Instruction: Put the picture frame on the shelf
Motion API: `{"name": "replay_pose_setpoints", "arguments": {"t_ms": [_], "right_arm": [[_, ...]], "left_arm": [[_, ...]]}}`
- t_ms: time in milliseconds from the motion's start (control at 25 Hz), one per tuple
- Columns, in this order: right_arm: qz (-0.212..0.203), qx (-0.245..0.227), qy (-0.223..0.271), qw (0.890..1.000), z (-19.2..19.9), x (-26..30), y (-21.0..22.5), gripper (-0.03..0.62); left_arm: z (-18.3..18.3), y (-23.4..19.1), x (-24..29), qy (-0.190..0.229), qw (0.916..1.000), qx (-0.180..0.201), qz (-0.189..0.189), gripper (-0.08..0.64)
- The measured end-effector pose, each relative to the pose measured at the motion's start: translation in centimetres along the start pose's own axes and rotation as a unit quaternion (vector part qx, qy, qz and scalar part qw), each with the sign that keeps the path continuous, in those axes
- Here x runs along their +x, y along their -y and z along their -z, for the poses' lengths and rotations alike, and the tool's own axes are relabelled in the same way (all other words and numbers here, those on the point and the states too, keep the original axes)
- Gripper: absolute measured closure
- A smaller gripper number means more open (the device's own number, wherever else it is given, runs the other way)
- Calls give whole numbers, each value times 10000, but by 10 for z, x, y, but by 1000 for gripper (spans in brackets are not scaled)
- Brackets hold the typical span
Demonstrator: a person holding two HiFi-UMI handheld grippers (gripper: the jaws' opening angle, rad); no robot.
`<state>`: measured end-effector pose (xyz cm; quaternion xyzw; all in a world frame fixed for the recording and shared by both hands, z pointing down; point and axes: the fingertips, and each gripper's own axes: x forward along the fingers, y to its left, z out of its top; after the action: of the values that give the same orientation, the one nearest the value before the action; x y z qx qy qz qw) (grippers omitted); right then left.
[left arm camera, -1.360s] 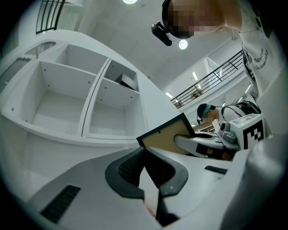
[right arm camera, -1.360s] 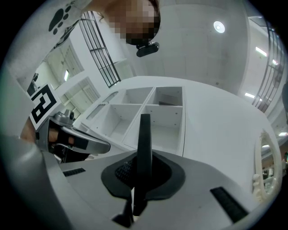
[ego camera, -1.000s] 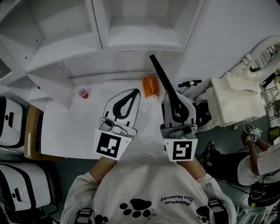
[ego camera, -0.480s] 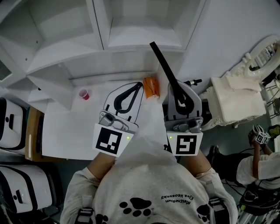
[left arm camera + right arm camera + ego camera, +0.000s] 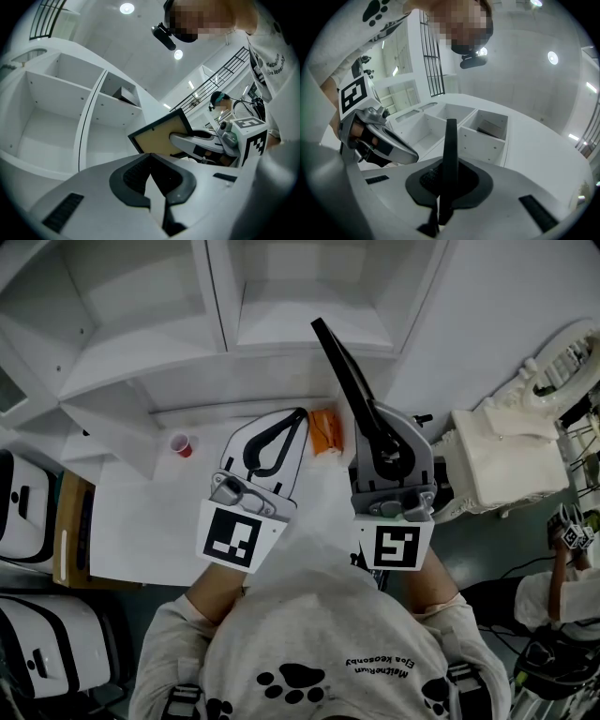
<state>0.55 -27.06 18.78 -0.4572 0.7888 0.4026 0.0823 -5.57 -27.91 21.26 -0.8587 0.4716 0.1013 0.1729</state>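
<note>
The picture frame (image 5: 342,376) is black and seen edge-on in the head view, rising slantwise in front of the white shelf unit (image 5: 309,334). My right gripper (image 5: 380,432) is shut on its lower end. In the right gripper view the frame's edge (image 5: 450,145) stands upright between the pads of my right gripper (image 5: 449,180), with the shelf compartments (image 5: 483,140) behind it. The left gripper view shows the frame's tan back (image 5: 161,136) held by the right gripper (image 5: 197,140). My left gripper (image 5: 298,416) hangs beside it on the left, shut and holding nothing; its tips (image 5: 150,157) meet.
A small red cup (image 5: 179,443) and an orange packet (image 5: 324,430) lie on the white table (image 5: 141,521) under the shelf. A dark flat thing (image 5: 491,127) lies in one compartment. An ornate white chair (image 5: 506,456) stands right, cases (image 5: 28,502) left, another person (image 5: 562,587) far right.
Both grippers have risen toward the shelf. The right gripper has rolled, and the frame's top end now stands higher and further left against the shelf's front.
</note>
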Motion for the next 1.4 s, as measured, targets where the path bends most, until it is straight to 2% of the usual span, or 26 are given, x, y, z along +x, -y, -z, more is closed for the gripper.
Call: {"name": "replay_pose_setpoints", "arguments": {"t_ms": [360, 640, 880, 1200, 1400], "right_arm": [[-104, -394, 21, 9992, -1, 8, 5, 552], [-304, -849, 66, 9959, -4, 18, 7, 552], [-480, -1046, -57, 9933, 3, 30, 8, 552], [-908, -1716, -293, 9805, 19, 57, 6, 552], [-1192, -2146, -337, 9688, 27, 69, 4, 552]], "left_arm": [[-9, 0, 4, 85, 9999, 73, 59, 540], [-12, 2, 6, 121, 9998, 109, 100, 540], [-13, -3, 10, 146, 9998, 45, 123, 540], [-11, -13, 18, 153, 9998, 24, 129, 540], [-10, -15, 20, 159, 9998, 4, 111, 540]]}}
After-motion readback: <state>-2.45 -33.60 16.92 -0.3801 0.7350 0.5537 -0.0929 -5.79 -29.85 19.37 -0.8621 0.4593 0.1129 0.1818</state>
